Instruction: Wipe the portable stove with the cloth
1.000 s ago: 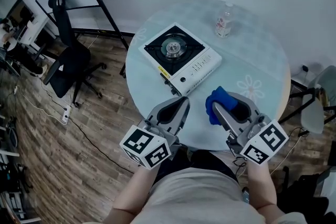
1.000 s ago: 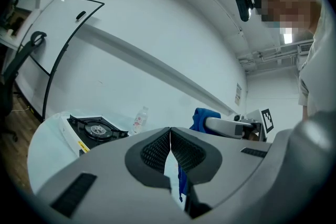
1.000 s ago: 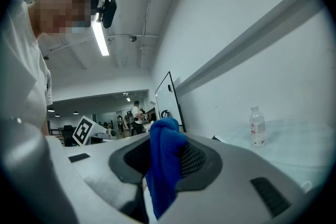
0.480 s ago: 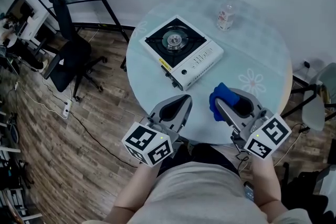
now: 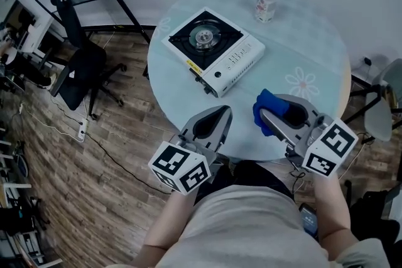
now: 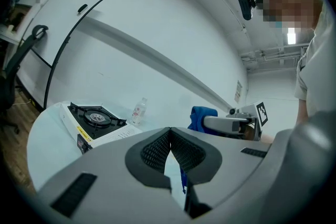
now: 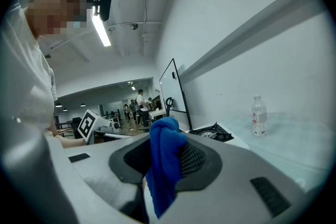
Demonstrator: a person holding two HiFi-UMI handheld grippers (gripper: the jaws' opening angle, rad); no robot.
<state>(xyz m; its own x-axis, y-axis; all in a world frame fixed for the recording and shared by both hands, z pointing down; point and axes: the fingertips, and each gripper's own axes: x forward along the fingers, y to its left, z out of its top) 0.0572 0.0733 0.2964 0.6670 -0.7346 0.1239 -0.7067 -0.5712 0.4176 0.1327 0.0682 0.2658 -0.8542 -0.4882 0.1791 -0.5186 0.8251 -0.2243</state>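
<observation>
My right gripper (image 7: 166,150) is clamped on the blue cloth (image 7: 164,168). The cloth bunches up above the jaws and a tail hangs below them. It's held over the round table (image 5: 308,59), at about 5 o'clock on the tabletop and clear of the stove. The left gripper (image 6: 169,135) has its jaws pinched together with nothing in them, and it sits at about 7 o'clock near the table edge, beside the right one. The portable stove (image 5: 212,50) is out at roughly 10 o'clock on the table, white body with a black burner top, well apart from the cloth. A clear plastic bottle (image 5: 265,3) stands upright at around 12 o'clock. There's a black office chair (image 5: 78,63) on the wood floor at about 9 o'clock.
</observation>
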